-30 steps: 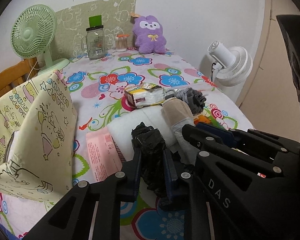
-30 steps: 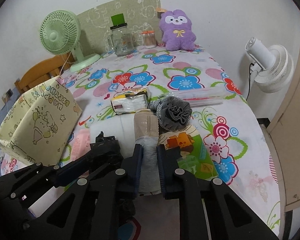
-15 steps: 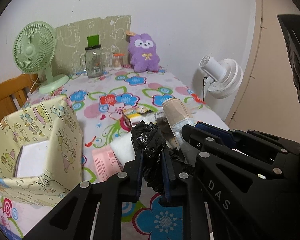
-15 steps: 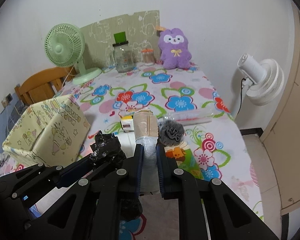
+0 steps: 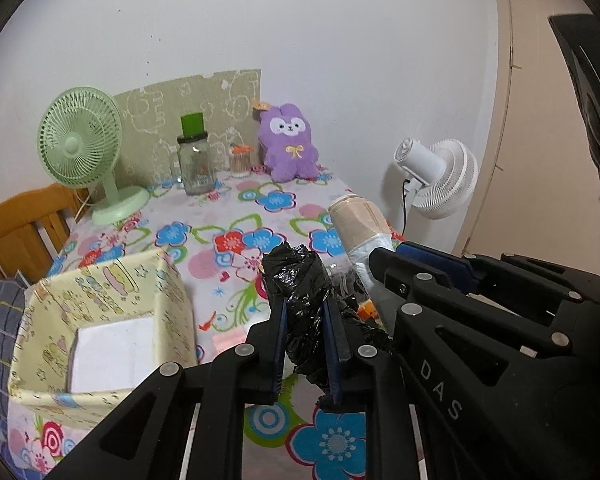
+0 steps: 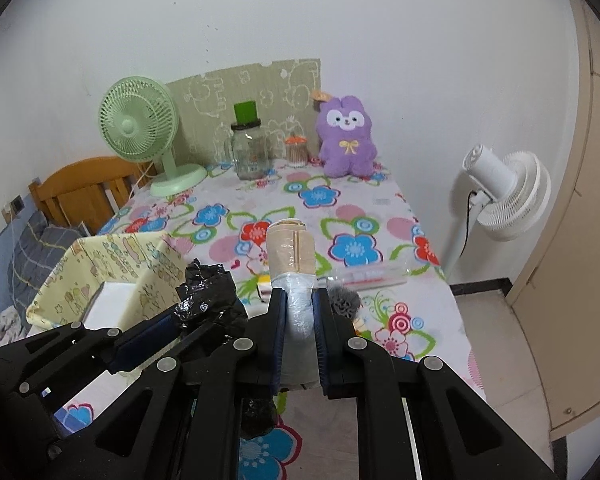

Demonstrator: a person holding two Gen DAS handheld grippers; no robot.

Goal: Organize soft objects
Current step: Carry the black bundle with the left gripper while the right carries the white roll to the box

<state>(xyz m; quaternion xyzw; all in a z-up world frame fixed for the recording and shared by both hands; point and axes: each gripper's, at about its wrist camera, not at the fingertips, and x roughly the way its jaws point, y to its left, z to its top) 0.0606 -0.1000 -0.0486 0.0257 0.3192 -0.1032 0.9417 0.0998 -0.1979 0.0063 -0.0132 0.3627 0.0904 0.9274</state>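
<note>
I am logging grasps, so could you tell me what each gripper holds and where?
Left gripper pinches the crumpled black plastic bag around its middle; right gripper clamps the beige roll by its plastic-wrapped lower end.

Purple plush rabbit (image 6: pixel 346 140), mint-green fan (image 6: pixel 140 124), pale yellow cartoon-print box (image 5: pixel 100 320) (white inside), and bright flowers on the white desk cloth (image 6: pixel 340 216).

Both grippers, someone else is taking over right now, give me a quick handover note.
Left gripper: shut on the black plastic bag, off the table.
Right gripper: shut on the beige wrapped roll, also off the table.
Yellow storage box sits to the left, open, with only its white base showing.
Done: both items picked up.
Left: drop both in the box, then the grey scrunched piece.
</note>
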